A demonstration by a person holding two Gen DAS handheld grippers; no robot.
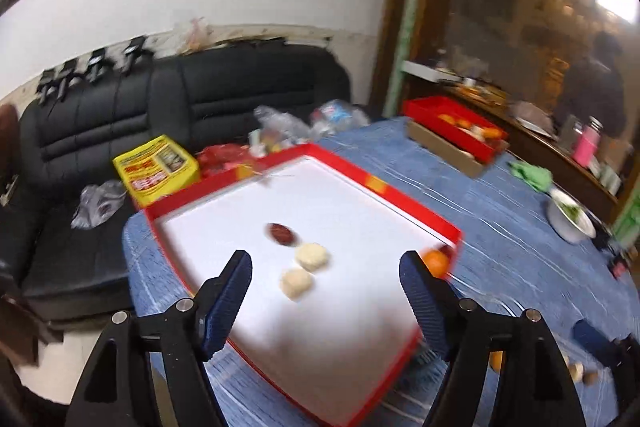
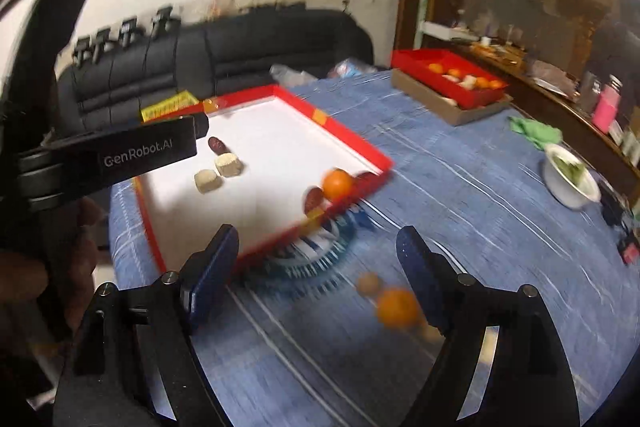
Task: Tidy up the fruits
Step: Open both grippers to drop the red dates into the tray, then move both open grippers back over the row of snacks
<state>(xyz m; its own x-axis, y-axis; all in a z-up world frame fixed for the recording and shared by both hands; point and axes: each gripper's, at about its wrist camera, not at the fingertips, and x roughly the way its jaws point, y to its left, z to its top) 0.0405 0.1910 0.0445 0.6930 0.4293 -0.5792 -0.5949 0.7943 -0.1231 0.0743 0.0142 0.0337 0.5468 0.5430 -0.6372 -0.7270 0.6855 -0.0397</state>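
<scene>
A red-rimmed box lid [image 1: 372,181] [image 2: 340,131] with a white floor lies on the blue tablecloth. Inside it are a dark red date [image 1: 282,233] [image 2: 218,145], two pale round cakes [image 1: 312,255] [image 2: 229,164], and an orange [image 1: 436,261] [image 2: 338,183] with another date [image 2: 313,199] at the right corner. A second orange [image 2: 396,307] and small brown fruits [image 2: 368,283] lie on the cloth outside the lid. My left gripper [image 1: 326,273] hangs open above the lid with nothing between its fingers. My right gripper [image 2: 318,247] is open over the cloth near the lid's front edge, nothing held.
A second red tray [image 1: 452,123] [image 2: 448,75] of fruit sits on a cardboard box at the far right. A white bowl [image 2: 570,179] and green cloth [image 2: 536,133] lie to the right. A black sofa [image 1: 160,99] with a yellow box [image 1: 156,169] and bags stands behind the table.
</scene>
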